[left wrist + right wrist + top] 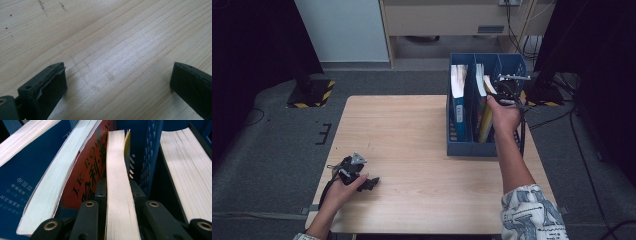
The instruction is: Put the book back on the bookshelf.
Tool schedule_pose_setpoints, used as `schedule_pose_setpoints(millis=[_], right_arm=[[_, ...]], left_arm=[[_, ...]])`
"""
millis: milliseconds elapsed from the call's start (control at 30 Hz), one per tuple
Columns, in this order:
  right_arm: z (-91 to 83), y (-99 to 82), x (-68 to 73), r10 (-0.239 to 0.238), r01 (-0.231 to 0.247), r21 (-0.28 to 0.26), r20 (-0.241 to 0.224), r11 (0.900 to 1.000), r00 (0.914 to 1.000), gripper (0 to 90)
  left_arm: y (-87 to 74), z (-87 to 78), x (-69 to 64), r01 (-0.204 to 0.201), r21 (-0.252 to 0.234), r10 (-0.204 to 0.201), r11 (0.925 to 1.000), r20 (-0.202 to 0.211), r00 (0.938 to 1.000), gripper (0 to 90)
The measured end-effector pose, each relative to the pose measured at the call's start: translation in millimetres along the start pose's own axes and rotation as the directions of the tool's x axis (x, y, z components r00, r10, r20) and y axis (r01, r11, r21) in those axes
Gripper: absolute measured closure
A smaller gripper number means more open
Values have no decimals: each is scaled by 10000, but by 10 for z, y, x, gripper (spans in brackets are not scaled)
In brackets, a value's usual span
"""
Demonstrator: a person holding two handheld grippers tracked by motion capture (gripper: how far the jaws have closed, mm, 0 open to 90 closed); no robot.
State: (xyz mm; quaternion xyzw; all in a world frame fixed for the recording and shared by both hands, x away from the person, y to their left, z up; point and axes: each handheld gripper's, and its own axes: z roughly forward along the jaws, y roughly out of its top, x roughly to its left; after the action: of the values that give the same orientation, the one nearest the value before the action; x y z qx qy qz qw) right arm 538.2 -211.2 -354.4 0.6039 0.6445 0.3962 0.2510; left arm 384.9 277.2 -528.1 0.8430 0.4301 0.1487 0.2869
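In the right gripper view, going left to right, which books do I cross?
Blue-covered book → red-covered book → thin yellow-covered book clamped in the right gripper → thick book beyond the blue divider.

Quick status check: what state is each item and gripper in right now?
Right gripper: shut on the yellow-covered book.
Yellow-covered book: upright in the blue file rack, pages facing up.
Red-covered book: leaning in the rack.
Left gripper: open, empty, resting on the table.

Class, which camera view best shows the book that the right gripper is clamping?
The right gripper view: the thin yellow-covered book sits page-edge up between the jaws. The high view shows it small, in the blue rack, behind the hand.
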Motion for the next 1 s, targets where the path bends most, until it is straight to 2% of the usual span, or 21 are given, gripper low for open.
schedule_pose_setpoints(millis=[200, 633, 733, 1000], right_arm=[[-19, -23, 11, 231, -229, 80, -187, 9997, 9996, 721], [-48, -14, 3, 273, -260, 414, -321, 9988, 9991, 696], [-50, -3, -1, 362, -339, 483, -485, 9983, 9982, 677], [-79, 30, 19, -62, 78, 593, -283, 9982, 9996, 725]], left_arm=[[0, 0, -1, 6, -3, -6, 10000, -6, 10000, 0], [0, 1, -5, 30, -7, -30, 10000, -7, 10000, 1], [0, 1, -5, 32, -4, -32, 10000, -6, 10000, 0], [1, 1, -5, 32, -1, -32, 10000, -6, 10000, 0]])
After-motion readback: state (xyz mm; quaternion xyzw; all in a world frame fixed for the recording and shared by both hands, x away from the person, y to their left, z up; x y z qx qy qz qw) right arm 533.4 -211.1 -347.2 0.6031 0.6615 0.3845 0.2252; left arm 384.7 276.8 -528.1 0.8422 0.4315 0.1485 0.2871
